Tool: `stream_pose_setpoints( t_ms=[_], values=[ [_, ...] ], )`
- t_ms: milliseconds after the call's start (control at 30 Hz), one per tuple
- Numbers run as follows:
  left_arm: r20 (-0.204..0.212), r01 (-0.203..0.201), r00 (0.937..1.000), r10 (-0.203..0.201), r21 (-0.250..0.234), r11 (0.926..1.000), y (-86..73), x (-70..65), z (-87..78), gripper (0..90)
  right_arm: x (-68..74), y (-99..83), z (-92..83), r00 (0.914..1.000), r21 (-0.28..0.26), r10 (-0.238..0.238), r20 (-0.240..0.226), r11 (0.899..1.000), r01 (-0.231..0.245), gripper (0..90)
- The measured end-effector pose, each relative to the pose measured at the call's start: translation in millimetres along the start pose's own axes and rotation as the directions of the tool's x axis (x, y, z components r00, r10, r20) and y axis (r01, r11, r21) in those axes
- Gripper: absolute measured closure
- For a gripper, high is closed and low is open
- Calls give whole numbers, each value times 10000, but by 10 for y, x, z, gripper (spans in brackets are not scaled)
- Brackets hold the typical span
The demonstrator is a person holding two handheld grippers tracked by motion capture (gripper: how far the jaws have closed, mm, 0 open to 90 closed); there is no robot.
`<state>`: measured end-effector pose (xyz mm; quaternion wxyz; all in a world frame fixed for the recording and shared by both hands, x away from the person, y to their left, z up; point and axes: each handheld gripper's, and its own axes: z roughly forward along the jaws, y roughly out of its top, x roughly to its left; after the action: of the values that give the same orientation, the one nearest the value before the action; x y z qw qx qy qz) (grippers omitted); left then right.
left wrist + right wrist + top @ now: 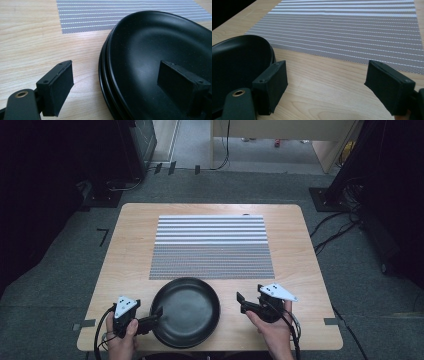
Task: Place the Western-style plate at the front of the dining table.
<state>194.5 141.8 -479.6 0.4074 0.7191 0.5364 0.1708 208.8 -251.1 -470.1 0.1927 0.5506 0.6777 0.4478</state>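
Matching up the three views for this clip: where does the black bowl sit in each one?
High view: black bowl at the table's near edge, between the two grippers.
Left gripper view: it takes up the right half, its rim passing between the open jaws.
Right gripper view: at the left edge, beside the left jaw.
Shared landmark: the striped grey placemat, lying just beyond the bowl in every view.
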Motion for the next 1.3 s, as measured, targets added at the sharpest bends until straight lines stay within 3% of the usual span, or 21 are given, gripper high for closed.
stream_pose_setpoints(
  t_ms=[167, 500, 533, 667, 767, 867, 1033, 1100, 1133, 1233, 1300],
  values=[
    [81, 4, 10000, -3, -15, 10000, 1, -23, -1, 133, 98, 13, 43, 9999, 12, 155, -75, 9999, -155, 187],
    [312, 27, 9995, -26, -22, 10000, 6, -67, -19, 134, 278, -10, 124, 9995, 264, 21, -318, 9996, -13, 229],
    [446, 150, 9989, -149, -16, 9999, 10, -66, -25, 138, 303, -29, 147, 9991, 363, 19, -429, 9993, -3, 314],
    [561, 360, 9978, -365, 104, 9993, 17, -69, -20, 145, 316, -56, 178, 9942, 468, 513, -949, 9978, -470, 450],
    [470, 252, 9985, -269, 362, 9990, 14, -82, 6, 145, 337, -66, 205, 9818, 626, 724, -1756, 9961, -622, 558],
    [736, 169, 9971, -206, 514, 9985, 19, -91, 10, 151, 410, -84, 241, 9808, 830, 419, -1904, 9962, -265, 588],
    [520, 257, 9982, -292, 664, 9975, 18, -79, 17, 310, 474, -125, 282, 9831, 957, 478, -1766, 9949, -312, 600],
    [531, 340, 9979, -379, 733, 9967, 16, -60, 16, 370, 508, -143, 292, 9852, 913, 508, -1634, 9952, -362, 643],
    [578, 421, 9972, -465, 739, 9964, 15, -41, 12, 400, 536, -154, 290, 9856, 992, 670, -1550, 9937, -520, 719],
    [620, 497, 9966, -548, 798, 9956, 16, -22, 12, 470, 552, -161, 293, 9835, 1073, 757, -1645, 9925, -585, 771],
    [559, 617, 9962, -666, 855, 9944, 15, -2, 16, 517, 557, -171, 298, 9782, 1107, 1160, -1723, 9890, -978, 806]
  ],
)
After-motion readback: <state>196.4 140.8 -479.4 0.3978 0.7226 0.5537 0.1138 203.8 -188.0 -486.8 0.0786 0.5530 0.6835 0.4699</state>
